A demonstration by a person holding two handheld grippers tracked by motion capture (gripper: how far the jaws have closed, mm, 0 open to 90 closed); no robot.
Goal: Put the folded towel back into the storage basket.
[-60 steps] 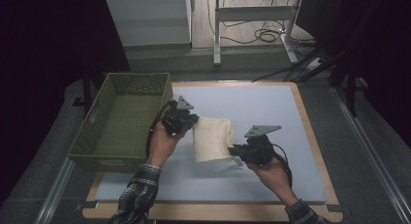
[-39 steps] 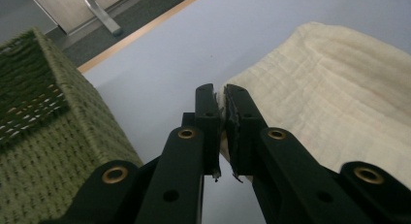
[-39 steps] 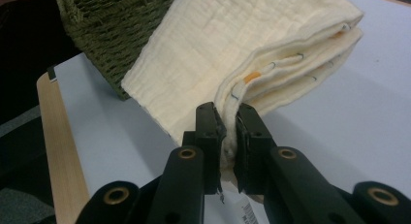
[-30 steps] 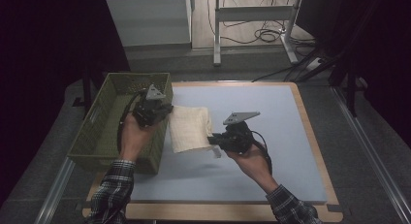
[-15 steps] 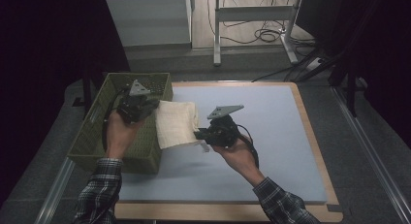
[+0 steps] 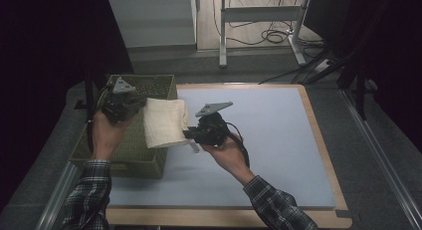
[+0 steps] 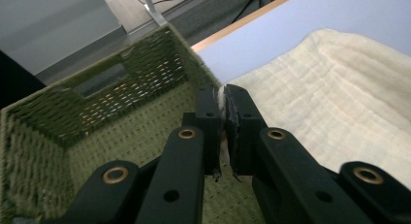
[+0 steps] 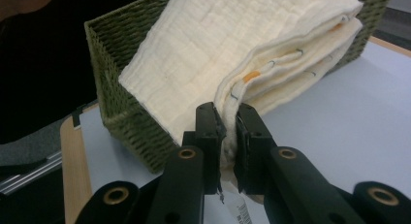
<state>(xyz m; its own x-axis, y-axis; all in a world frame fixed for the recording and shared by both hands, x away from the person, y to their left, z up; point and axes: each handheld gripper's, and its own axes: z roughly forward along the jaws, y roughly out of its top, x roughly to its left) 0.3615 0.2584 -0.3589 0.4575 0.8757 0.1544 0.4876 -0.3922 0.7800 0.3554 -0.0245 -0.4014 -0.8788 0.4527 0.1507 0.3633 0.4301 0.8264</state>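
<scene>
Two claws carry one folded cream towel [image 6: 164, 123] between them, each pinched shut on an edge of it. Nearest the person, the right claw [image 6: 191, 133] bites the towel's lower corner, where the stacked hems and a small white tag hang just under its jaws; in the right gripper view the cloth rises straight off the jaw tips [image 8: 225, 132] and spreads away toward the basket. Across the cloth from it, the left claw [image 6: 142, 104] clamps the opposite edge, and in the left gripper view a thin fold of towel sits squeezed between its two black jaws [image 7: 223, 115], with the rest of the towel stretching off to that claw's right.

Since two seconds ago the pair has travelled sideways together off the blue desk [image 6: 278, 140]: the towel then hung over the mat's middle, and now the left claw hovers over the green woven basket [image 6: 124, 158] while the right one is just short of its near rim. The towel spans that rim, partly above the basket's open top, lifted clear of the mat. Judging by this, the carry is nearly over; what remains is a little more travel over the opening, a lowering, and the release. Beyond the basket lie the desk's wooden border [image 6: 318, 135] and the floor with cables.
</scene>
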